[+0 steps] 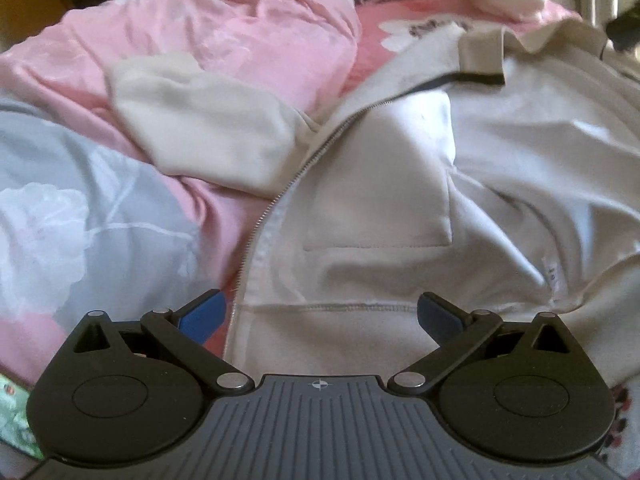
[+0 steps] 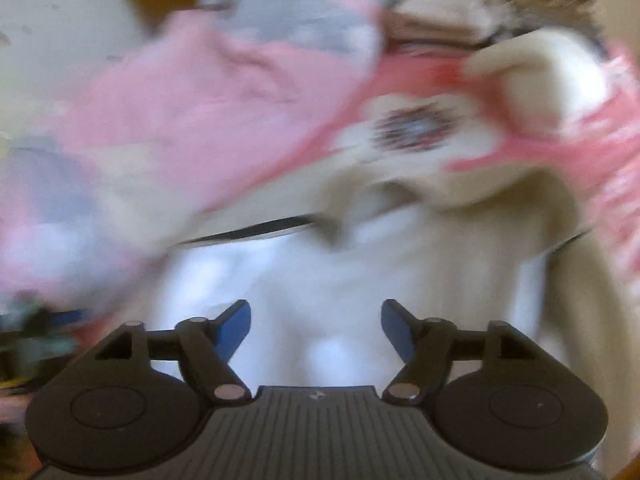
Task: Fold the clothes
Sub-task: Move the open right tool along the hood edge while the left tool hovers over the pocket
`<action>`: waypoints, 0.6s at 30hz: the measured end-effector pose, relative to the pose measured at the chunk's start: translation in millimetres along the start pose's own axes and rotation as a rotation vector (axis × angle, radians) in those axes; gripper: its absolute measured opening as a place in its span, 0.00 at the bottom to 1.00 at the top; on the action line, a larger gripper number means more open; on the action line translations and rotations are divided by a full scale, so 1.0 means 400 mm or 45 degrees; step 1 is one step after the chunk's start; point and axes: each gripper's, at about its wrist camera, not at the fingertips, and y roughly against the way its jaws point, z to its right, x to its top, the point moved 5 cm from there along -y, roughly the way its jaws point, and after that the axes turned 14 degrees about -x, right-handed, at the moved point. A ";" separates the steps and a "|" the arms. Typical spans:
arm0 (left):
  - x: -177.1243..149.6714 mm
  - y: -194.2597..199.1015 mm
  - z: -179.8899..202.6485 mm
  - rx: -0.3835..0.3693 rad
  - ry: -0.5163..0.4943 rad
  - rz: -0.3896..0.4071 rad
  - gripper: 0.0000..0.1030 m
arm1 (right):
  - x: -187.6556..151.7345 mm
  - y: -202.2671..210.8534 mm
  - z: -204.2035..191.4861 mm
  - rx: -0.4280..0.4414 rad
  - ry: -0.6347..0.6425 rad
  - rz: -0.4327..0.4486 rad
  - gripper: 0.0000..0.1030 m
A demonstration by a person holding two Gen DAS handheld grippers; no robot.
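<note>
Pink floral bedding [image 1: 224, 40] supports a cream zip jacket [image 1: 500, 168], spread open with lining up and one sleeve [image 1: 192, 120] out sideways; no fold shows. Left gripper [image 1: 320, 314] and right gripper [image 2: 316, 328] hover over it, fingers apart, empty.

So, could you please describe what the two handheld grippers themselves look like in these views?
Both look alike. The left gripper and right gripper each have a grey ribbed base plate with a small crosshair mark, two round black housings, black linkage arms joined by silver pins, and blue pads on the fingers. No cables, hands or sleeves show.
</note>
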 end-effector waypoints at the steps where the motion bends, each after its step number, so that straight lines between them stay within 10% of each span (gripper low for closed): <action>1: -0.003 0.008 0.001 -0.005 0.016 0.009 1.00 | -0.016 0.008 -0.033 0.094 -0.031 -0.026 0.74; 8: -0.038 0.032 0.005 -0.094 0.206 0.031 1.00 | -0.135 -0.056 -0.191 0.501 -0.279 -0.268 0.76; 18: -0.045 0.019 -0.030 -0.118 0.368 0.181 0.96 | -0.093 -0.171 -0.152 0.437 -0.504 -0.238 0.76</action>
